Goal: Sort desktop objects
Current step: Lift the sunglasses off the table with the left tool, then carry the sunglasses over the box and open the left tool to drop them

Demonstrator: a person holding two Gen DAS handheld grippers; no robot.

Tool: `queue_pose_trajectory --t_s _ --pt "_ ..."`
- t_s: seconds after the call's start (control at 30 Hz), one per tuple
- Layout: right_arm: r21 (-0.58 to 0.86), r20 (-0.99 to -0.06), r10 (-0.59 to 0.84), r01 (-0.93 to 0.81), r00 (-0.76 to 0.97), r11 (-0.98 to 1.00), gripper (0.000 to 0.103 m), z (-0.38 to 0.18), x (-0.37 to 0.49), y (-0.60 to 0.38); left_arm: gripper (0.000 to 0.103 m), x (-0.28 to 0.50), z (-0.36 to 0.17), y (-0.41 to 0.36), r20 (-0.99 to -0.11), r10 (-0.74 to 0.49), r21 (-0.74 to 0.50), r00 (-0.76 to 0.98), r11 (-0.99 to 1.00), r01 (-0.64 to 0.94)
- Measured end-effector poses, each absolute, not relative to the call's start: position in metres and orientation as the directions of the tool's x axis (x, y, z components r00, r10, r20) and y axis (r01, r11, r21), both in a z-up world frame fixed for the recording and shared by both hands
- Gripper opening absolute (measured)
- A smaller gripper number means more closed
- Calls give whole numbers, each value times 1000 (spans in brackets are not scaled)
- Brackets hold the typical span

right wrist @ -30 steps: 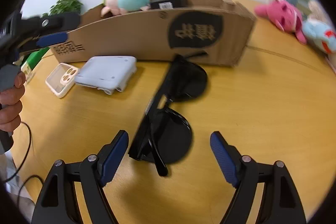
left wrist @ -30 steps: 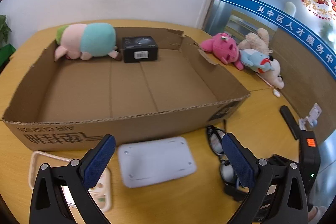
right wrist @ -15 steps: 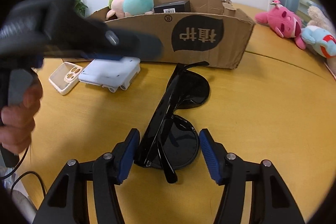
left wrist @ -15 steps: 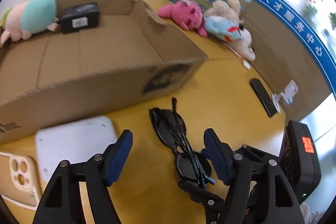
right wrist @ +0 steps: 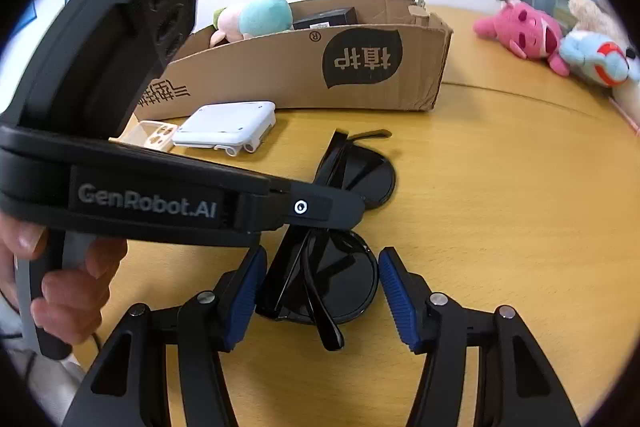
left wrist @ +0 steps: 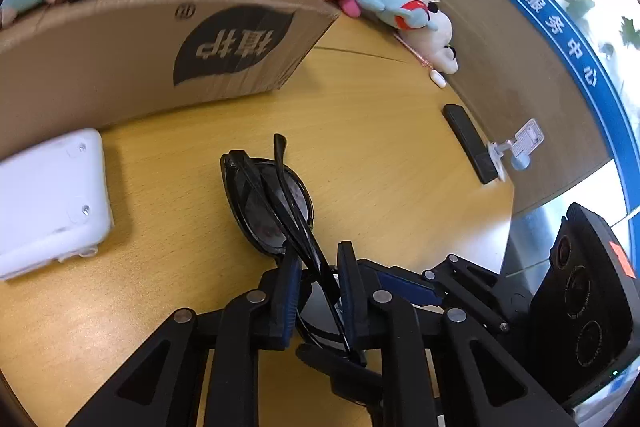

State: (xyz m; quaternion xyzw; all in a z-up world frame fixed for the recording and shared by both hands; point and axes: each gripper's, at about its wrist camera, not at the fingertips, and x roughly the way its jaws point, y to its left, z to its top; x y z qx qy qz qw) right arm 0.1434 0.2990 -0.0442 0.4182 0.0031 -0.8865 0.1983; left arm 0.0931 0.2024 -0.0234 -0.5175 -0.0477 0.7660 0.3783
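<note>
Left gripper (left wrist: pixel 318 291), body marked "GenRobot.AI", jaws closing on the black sunglasses (left wrist: pixel 272 203), pads at the folded frame; contact unclear. Right gripper (right wrist: pixel 322 291) half-spread, straddling one lens, pads not touching. Sunglasses lie mid-table (right wrist: pixel 500 187), near the cardboard box (right wrist: pixel 304 75) printed "植护", ® and "AIR CUSHION" hatching. White device (right wrist: pixel 226 125) beside the box wall.

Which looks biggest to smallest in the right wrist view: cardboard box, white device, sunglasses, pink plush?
1. cardboard box
2. sunglasses, though nearness to the camera inflates them
3. white device and pink plush: too alike to rank, and the plush lies farther off.
</note>
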Motion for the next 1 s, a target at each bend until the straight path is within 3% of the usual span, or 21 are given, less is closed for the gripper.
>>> queue_pose_trajectory --t_s 0.27,0.67,0.87,1.0 --pt "115 -665 -343 363 -663 -925 57 -7 142 293 12 92 30 193 -689 673 -441 -268 -683 -582" --pt "-29 -400 -369 414 -839 -910 57 142 57 268 12 -5 211 177 -528 708 -247 -469 -657 -713" --pt "-45 -374 -393 439 -840 -897 57 193 -24 248 12 -95 255 170 -503 716 -264 -484 -661 -703" --pt "-11 -438 -407 458 -801 -889 57 191 -82 241 10 -162 244 172 -539 711 -303 -452 -664 -683"
